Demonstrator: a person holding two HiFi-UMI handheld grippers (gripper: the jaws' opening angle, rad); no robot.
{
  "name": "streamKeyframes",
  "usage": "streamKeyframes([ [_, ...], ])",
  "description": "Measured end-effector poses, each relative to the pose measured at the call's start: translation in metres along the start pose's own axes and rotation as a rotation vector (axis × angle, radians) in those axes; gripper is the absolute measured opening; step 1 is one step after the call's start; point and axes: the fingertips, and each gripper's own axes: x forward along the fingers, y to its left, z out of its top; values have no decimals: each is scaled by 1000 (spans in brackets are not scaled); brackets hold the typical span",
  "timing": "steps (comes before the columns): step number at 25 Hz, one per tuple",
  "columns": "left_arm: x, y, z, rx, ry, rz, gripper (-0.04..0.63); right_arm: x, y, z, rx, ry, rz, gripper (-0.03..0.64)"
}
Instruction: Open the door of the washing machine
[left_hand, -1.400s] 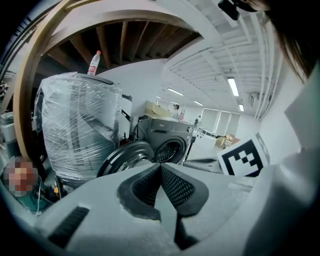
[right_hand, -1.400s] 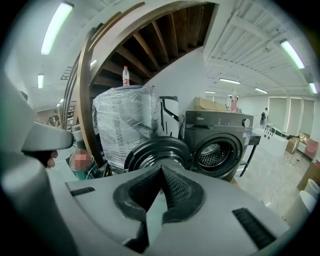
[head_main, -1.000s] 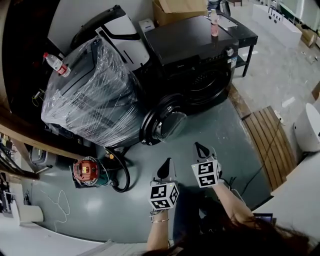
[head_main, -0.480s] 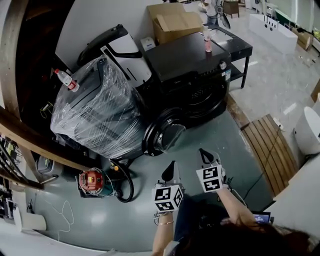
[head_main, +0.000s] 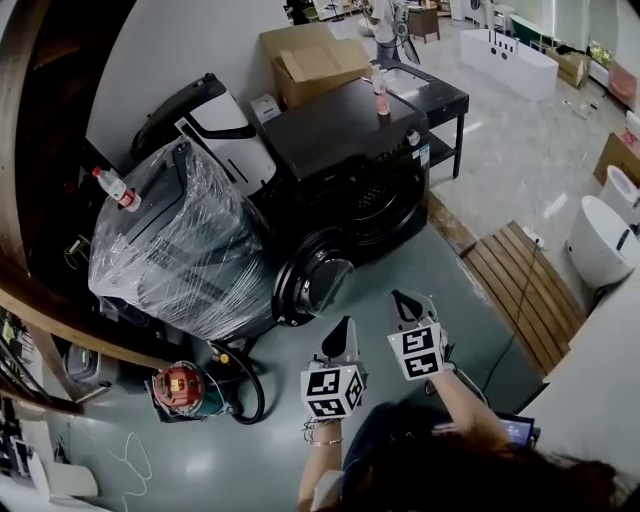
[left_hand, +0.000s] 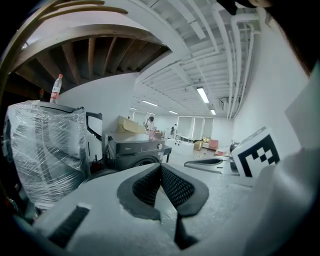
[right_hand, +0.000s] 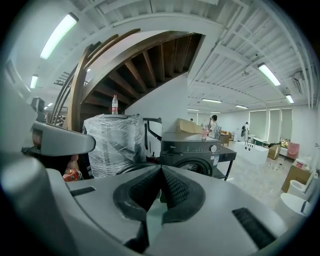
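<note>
The black washing machine (head_main: 345, 150) stands in the middle of the head view, with its round door (head_main: 313, 284) swung open toward the left. My left gripper (head_main: 344, 323) hovers over the floor just in front of the door, shut and empty. My right gripper (head_main: 398, 296) is beside it on the right, also shut with nothing between its pads. In the left gripper view the closed gripper tips (left_hand: 160, 165) point at the washing machine (left_hand: 134, 151). The right gripper view shows the closed tips (right_hand: 161, 168) below the washing machine (right_hand: 192, 150).
A plastic-wrapped appliance (head_main: 170, 245) with a bottle (head_main: 113, 187) on it stands left of the washer. A pink bottle (head_main: 380, 94) sits on the washer, a cardboard box (head_main: 305, 58) behind it. A red tool (head_main: 178, 388) and black hose (head_main: 247, 382) lie on the floor; wooden decking (head_main: 525, 290) is right.
Both grippers have risen a little and stayed shut side by side. The head view has shifted, showing more of the room behind. The door stands open throughout.
</note>
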Motion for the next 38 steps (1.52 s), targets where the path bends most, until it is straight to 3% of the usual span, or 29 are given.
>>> streamKeyframes([
  [11, -17, -4, 33, 16, -18, -68, 12, -37, -5, 33, 17, -33, -87, 0],
  [18, -23, -18, 45, 37, -29, -107, 12, -60, -11, 53, -34, -72, -135, 0],
  [25, -21, -23, 65, 45, -55, -129, 12, -75, -22, 78, -12, -124, -154, 0],
  [38, -19, -35, 79, 49, -77, -129, 12, -88, -32, 79, -9, -142, -148, -1],
])
